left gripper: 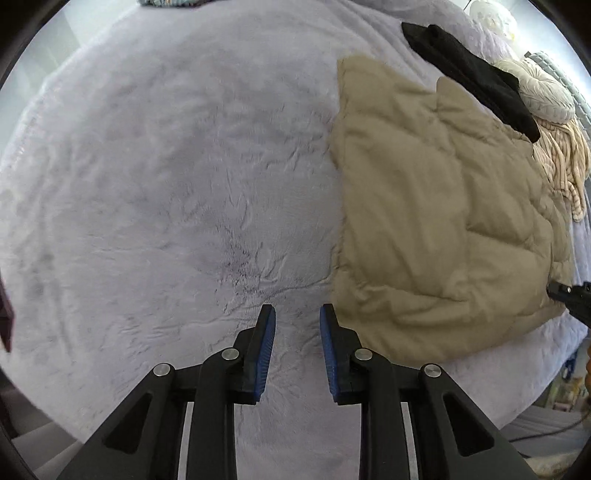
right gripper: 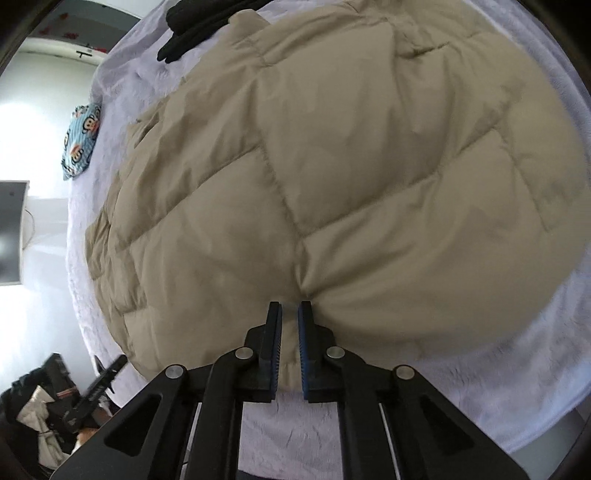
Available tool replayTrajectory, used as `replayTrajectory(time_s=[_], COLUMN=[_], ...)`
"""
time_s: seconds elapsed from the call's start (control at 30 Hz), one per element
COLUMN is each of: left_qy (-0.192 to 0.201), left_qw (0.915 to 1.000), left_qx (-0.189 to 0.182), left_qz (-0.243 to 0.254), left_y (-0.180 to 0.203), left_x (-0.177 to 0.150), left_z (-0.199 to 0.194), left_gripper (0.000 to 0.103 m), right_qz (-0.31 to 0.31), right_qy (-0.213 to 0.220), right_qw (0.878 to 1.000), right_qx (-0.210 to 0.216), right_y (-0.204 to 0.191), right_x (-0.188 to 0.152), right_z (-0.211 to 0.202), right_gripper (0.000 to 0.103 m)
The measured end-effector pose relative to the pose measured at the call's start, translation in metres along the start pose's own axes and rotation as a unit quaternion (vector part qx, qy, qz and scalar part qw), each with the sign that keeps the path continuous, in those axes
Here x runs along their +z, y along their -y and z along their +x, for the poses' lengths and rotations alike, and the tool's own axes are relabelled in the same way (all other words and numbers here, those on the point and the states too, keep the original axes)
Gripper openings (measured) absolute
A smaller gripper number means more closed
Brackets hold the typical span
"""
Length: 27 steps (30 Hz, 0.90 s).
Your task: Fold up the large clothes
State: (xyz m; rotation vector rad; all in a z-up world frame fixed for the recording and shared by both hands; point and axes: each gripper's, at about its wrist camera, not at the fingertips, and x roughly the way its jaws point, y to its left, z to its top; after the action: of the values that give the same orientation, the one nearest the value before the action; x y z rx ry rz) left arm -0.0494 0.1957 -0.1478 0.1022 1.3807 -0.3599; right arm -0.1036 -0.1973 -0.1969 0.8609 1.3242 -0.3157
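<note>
Left wrist view looks almost straight down on a pale lavender plush bedspread [left gripper: 155,177] that fills most of the frame. The left gripper [left gripper: 297,314] hangs over bare spread at lower centre, its blue-padded fingers [left gripper: 266,347] parted by a narrow gap with nothing between them, so it holds nothing. Just to the right of it lies the beige quilted jacket [left gripper: 436,221], folded into a puffy block that takes up the right half of the picture. A black garment [left gripper: 476,77] lies across the jacket's upper right edge, and beside it, further right, sit a cream cushion [left gripper: 543,92] and a striped beige cloth [left gripper: 565,158]. The tip of the other gripper pokes in at the right edge, at the jacket's lower corner.

From the right wrist view the jacket [right gripper: 332,166] covers nearly the whole frame, with the bedspread [right gripper: 480,369] showing along the bottom and the left. The right gripper [right gripper: 290,306] sits at lower centre over the jacket's near hem, where the quilting puckers. Its fingers are drawn almost together; beige fabric shows in the slit, though whether the pads truly pinch it is hard to tell. A blue cartoon-print cloth [right gripper: 79,144] rests at the upper left edge of the bed, and the black garment [right gripper: 195,26] lies at the top.
</note>
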Motion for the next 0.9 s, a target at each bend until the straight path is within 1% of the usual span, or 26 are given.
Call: replayTrajectory(time_s=[0.1,0.23,0.3,0.33,0.37,0.4,0.43,0.47,0.6,0.7,0.73,0.8,0.83,0.87,0.9], left_qy=[0.003,0.009,0.009,0.009,0.011,0.018,0.030,0.032,0.021,0.019,0.018,0.020,0.017,0.015,0.012], left_qw=[1.0000,0.9998,0.9998,0.9997,0.9997,0.9996,0.9993,0.9992,0.9994,0.9993,0.9993,0.9993,0.9992,0.9992,0.9991], left_qx=[0.006,0.015,0.008,0.006,0.007,0.009,0.008,0.005,0.000,0.003,0.005,0.008,0.007,0.006,0.005], left_qz=[0.001,0.013,0.017,0.020,0.020,0.018,0.019,0.022,0.028,0.032,0.032,0.032,0.035,0.037,0.039], left_y=[0.021,0.040,0.053,0.054,0.059,0.062,0.061,0.064,0.070,0.073,0.072,0.073,0.074,0.075,0.075], left_x=[0.000,-0.003,-0.004,-0.006,-0.003,-0.005,-0.005,-0.006,-0.007,-0.007,-0.005,-0.005,-0.005,-0.005,-0.005], left_z=[-0.013,-0.030,-0.036,-0.040,-0.042,-0.046,-0.048,-0.051,-0.051,-0.049,-0.047,-0.045,-0.043,-0.041,-0.039], left_gripper=[0.027,0.027,0.029,0.050,0.068,0.089,0.090,0.090,0.090,0.090,0.103,0.103,0.103,0.103,0.103], right_qz=[0.003,-0.005,-0.014,-0.020,-0.025,-0.029,-0.033,-0.035,-0.039,-0.044,-0.047,-0.053,-0.055,-0.057,-0.061], right_qy=[-0.009,-0.020,-0.023,-0.024,-0.024,-0.024,-0.023,-0.022,-0.022,-0.019,-0.017,-0.016,-0.015,-0.014,-0.010], right_qw=[1.000,1.000,1.000,0.999,0.999,0.999,0.999,0.999,0.999,0.999,0.999,0.998,0.998,0.998,0.997], right_qx=[-0.005,-0.008,-0.010,-0.012,-0.012,-0.011,-0.010,-0.011,-0.014,-0.018,-0.020,-0.028,-0.032,-0.035,-0.040], right_y=[-0.021,-0.038,-0.037,-0.041,-0.046,-0.050,-0.053,-0.056,-0.062,-0.067,-0.068,-0.073,-0.074,-0.074,-0.075], right_x=[0.001,-0.011,-0.019,-0.022,-0.024,-0.026,-0.027,-0.027,-0.030,-0.033,-0.034,-0.037,-0.040,-0.041,-0.043], right_z=[0.008,0.010,0.006,0.005,0.003,0.002,0.001,0.001,-0.001,-0.002,-0.002,0.000,-0.001,-0.001,-0.002], right_gripper=[0.012,0.012,0.012,0.013,0.013,0.013,0.013,0.013,0.013,0.013,0.013,0.014,0.021,0.038,0.048])
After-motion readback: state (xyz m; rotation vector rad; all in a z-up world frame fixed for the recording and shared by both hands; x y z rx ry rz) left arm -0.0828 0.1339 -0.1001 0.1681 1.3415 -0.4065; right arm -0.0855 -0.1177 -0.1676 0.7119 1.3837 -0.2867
